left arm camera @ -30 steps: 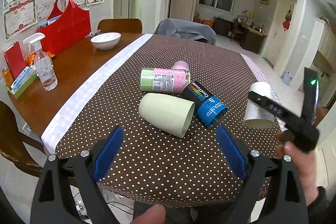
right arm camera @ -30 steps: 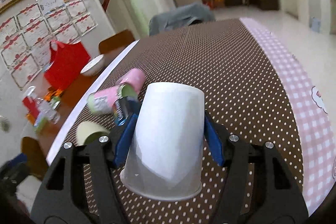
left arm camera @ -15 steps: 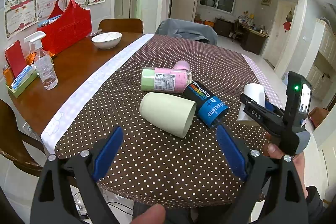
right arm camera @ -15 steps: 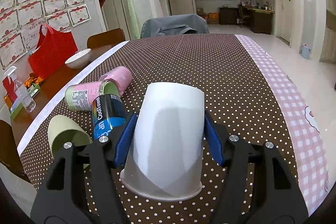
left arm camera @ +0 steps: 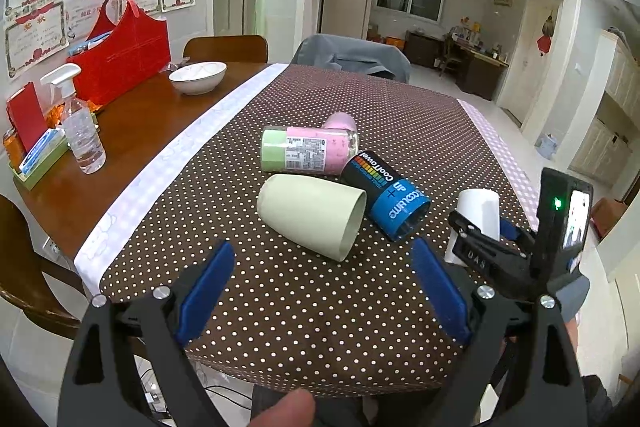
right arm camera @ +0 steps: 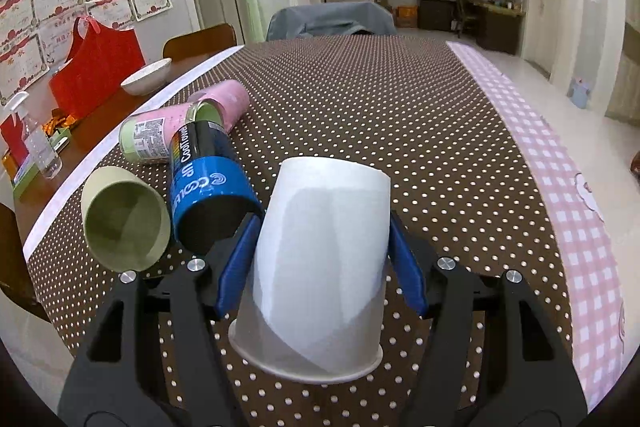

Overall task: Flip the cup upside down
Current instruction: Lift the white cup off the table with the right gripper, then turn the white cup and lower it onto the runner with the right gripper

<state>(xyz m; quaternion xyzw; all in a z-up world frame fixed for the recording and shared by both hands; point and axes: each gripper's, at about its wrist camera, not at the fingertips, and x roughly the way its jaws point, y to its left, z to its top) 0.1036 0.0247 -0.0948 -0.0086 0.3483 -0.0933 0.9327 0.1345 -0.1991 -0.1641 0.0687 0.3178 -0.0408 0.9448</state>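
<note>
My right gripper [right arm camera: 320, 227] is shut on a white paper cup [right arm camera: 320, 259], held upside down with its rim at or just above the dotted tablecloth [right arm camera: 400, 115]. In the left wrist view the white cup [left arm camera: 480, 211] and right gripper [left arm camera: 492, 251] sit at the table's right front edge. My left gripper [left arm camera: 320, 283] is open and empty above the front edge, short of a pale green cup [left arm camera: 312, 215] lying on its side.
A blue-black can [left arm camera: 384, 195], a pink-green can [left arm camera: 308, 151] and a pink cup [left arm camera: 342, 121] lie on their sides mid-table. A white bowl [left arm camera: 198, 77], spray bottle [left arm camera: 82, 131] and red bag [left arm camera: 120, 51] stand on the bare wood at left.
My right gripper has levelled out and lowered the inverted white cup toward the tablecloth, nearer the front edge. The left gripper has not moved.
</note>
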